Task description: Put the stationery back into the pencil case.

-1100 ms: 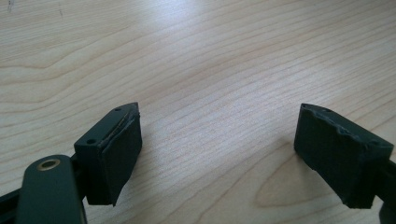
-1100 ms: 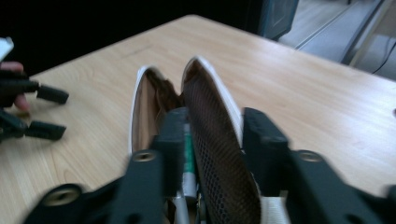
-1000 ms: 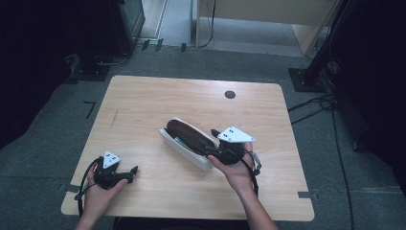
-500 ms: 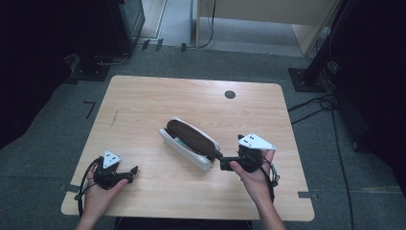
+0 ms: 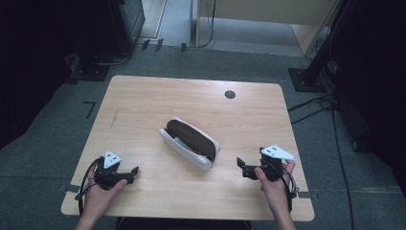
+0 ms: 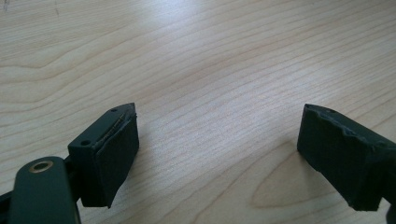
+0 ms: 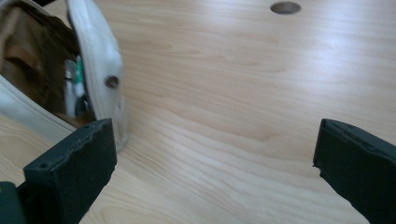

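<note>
A white pencil case (image 5: 190,143) with a brown lining lies open in the middle of the wooden table (image 5: 143,100). In the right gripper view the pencil case (image 7: 100,56) gapes at the left, with pens inside it. My right gripper (image 5: 241,167) rests near the table's front right, a short way right of the case, open and empty. The right gripper (image 7: 210,158) has its jaws wide apart over bare wood. My left gripper (image 5: 134,173) sits at the front left, far from the case. Bare wood also lies between the wide-apart jaws of the left gripper (image 6: 215,154).
A round cable hole (image 5: 230,94) is set in the table's far side, also seen as the cable hole (image 7: 285,7) in the right gripper view. Dark equipment stands and cables (image 5: 316,103) lie on the grey floor around the table.
My right gripper has drawn back from the case's right end toward the front right of the table. The case now lies free. The left gripper has not moved.
</note>
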`<state>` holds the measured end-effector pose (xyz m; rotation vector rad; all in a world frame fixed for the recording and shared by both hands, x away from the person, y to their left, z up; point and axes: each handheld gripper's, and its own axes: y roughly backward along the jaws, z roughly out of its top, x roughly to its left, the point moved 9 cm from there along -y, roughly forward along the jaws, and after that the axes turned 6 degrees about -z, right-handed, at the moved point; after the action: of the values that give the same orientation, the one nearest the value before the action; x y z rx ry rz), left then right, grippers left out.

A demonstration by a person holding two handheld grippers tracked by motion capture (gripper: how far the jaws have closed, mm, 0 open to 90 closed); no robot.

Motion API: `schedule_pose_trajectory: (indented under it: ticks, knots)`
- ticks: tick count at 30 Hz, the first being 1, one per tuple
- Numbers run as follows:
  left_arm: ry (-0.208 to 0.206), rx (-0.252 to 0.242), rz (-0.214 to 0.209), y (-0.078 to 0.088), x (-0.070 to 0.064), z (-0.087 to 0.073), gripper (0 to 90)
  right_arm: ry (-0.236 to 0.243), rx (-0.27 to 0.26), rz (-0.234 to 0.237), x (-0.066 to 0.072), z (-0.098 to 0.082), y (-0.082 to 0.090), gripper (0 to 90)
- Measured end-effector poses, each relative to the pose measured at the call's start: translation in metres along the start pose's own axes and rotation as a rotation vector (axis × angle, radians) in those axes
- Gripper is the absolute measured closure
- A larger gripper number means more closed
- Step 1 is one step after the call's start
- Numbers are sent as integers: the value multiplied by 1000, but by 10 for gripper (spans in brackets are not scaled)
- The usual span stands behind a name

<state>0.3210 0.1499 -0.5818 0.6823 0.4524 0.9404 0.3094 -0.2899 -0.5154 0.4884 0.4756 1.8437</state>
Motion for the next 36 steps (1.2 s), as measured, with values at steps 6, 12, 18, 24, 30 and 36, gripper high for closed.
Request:
schedule_pose_trajectory:
  ticks: [6,12,18,24,30,36]
  knots:
    - [2,-2,-1,0,0,0,130,-8,33,-44,-25,-18,6,0]
    - [0,0,0,0,0,0,130,-37,71,-97,-53,-44,14,0]
    - [2,1,1,0,0,0,130,-62,118,-159,-79,-74,17,0]
    - [5,0,3,0,0,0,130,-72,145,-225,-96,-85,20,0]
    - [11,0,11,1,0,-1,128,-15,188,-248,-100,-90,21,24]
    - [25,3,23,1,1,-2,103,-15,189,-248,-100,-90,21,25]
